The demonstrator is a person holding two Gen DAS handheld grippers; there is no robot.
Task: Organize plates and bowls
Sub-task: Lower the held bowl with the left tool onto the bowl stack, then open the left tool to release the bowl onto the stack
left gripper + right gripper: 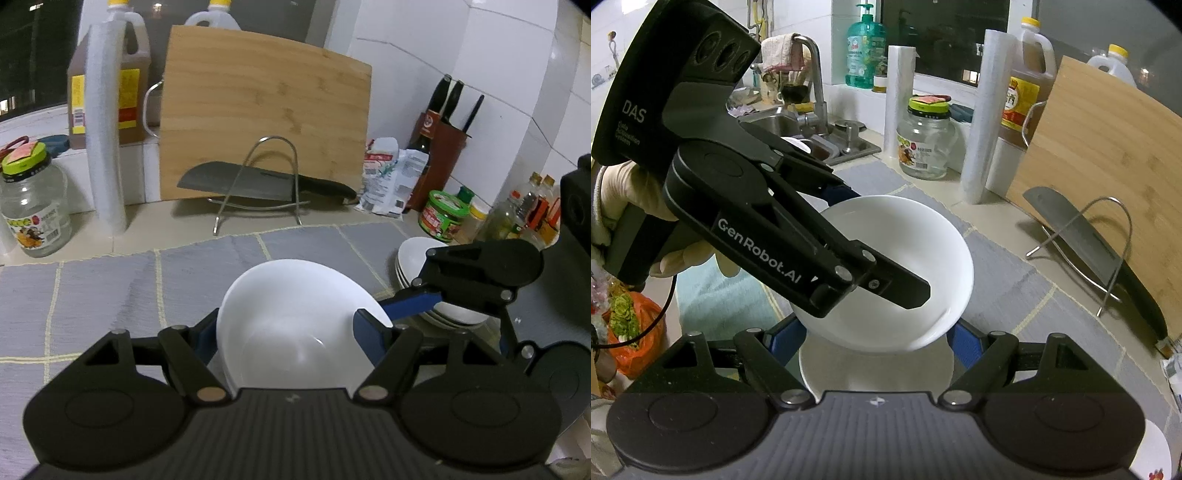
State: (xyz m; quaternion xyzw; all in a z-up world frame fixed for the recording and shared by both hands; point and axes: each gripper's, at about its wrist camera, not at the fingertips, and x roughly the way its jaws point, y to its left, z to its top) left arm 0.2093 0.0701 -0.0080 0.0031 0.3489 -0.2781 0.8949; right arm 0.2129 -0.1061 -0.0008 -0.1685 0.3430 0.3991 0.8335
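**Two grippers, a bowl in each**

My left gripper [291, 332] has one white bowl [295, 317] clamped between its blue pads, one pad on either side of the rim, the bowl tilted and carried above the grey checked mat [110, 291]. From the right wrist camera I see that same gripper [849, 236] coming in from the left with its bowl [916, 258], a gloved hand [624, 199] wrapped around the handle.

My right gripper [877, 343] sits with its blue pads against the sides of a second white bowl [871, 369], lower and partly hidden under the first, so I call that one gripped too. In the left view, the right gripper [417, 306] reaches over a stack of white bowls [410, 266]; I count about three rims there, though the gripper covers part of it.

Behind the mat: one bamboo cutting board [266, 110] leaning on the wall, one cleaver [258, 182] resting in a wire rack [275, 177], one glass jar with a green lid [33, 206], two oil jugs, and one knife block [443, 147] holding three black handles.
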